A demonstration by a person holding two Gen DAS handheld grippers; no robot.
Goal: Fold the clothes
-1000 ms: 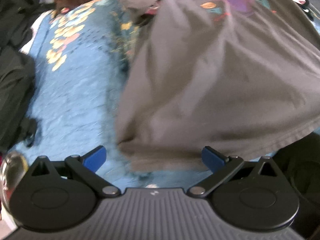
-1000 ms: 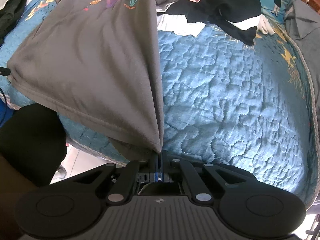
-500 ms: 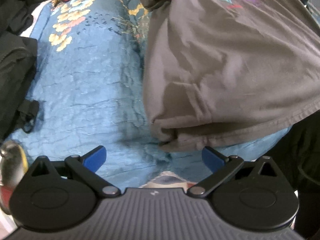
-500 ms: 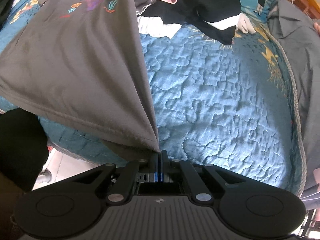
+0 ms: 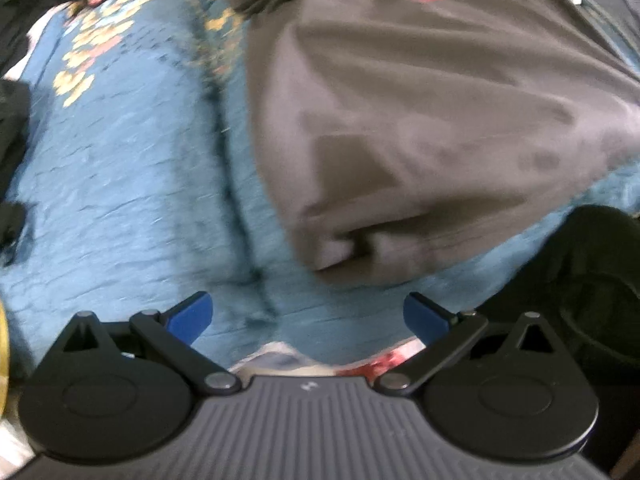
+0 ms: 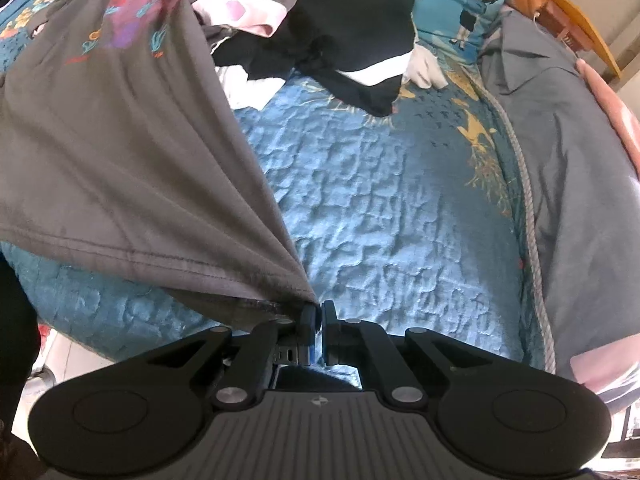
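Pinched shirt (image 6: 120, 152) hem, right view only

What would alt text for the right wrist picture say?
The right gripper is shut on the corner of a grey T-shirt stretched over a blue quilt. Black and white clothes lie piled beyond.

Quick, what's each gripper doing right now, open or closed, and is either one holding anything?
Left gripper: open, holding nothing, hovering above the blue quilt.
Right gripper: closed on a hem corner of the grey T-shirt.
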